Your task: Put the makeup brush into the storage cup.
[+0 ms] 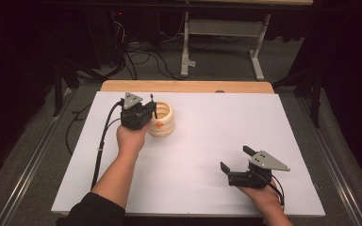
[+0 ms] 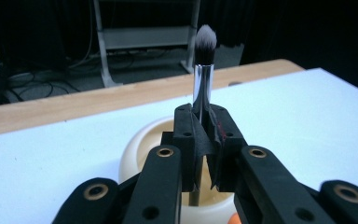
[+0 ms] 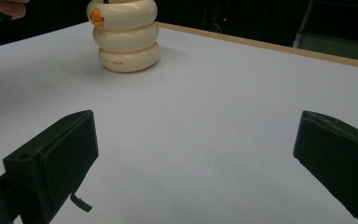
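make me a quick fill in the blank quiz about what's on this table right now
1. The left gripper is shut on a ____.
2. The right gripper's jaws stand ____.
3. The brush points bristles ____ over the holder.
4. The holder is stacked from ____ cream rings.

Missing words: brush; open; up; three

No legible text on anything.

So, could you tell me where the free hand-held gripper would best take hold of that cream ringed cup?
Probably at a groove between two rings of the cream cup, from its open side facing the right hand-held gripper. The cup stands upright and the grooves would seat the jaws, while the left hand-held gripper holds a brush over its mouth.
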Tool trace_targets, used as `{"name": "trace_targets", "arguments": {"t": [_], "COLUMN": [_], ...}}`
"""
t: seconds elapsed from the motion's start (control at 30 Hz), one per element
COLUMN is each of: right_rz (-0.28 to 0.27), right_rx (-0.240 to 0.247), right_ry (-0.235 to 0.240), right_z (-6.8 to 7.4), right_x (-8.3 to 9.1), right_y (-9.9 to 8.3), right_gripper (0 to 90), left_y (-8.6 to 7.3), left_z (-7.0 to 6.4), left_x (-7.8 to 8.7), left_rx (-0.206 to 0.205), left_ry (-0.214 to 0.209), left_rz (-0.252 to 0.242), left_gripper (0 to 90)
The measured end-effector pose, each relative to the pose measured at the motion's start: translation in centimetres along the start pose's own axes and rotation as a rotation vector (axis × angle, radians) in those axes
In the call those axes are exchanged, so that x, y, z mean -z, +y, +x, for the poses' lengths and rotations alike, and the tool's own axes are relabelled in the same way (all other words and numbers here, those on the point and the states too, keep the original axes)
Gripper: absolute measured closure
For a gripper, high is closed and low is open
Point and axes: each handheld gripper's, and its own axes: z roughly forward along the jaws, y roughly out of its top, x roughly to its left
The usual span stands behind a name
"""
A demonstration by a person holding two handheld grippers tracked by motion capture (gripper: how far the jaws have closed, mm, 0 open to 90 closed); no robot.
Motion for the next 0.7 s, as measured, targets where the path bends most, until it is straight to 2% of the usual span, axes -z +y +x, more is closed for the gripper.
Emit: {"name": "trace_targets", "arguments": {"t": [0.4,0.7], "right_rz": [0.002,0.005], "right_rx": [0.003,-0.002], "right_ry": [0.006,0.008], "right_z": [0.04,0.10], "right_x": [-0.02,-0.04], "right_y": [-0.07,-0.11], "right_gripper": [1.2,1.2], "left_y": [-0.31,-0.36], "left_z": [-0.18,-0.21], "left_x": [-0.53,-0.70], "left_rx": [-0.004,-0.004], "left_ry": [0.002,-0.019], "left_rz": [0.029,0.037], "left_gripper": [82.5,82.3]}}
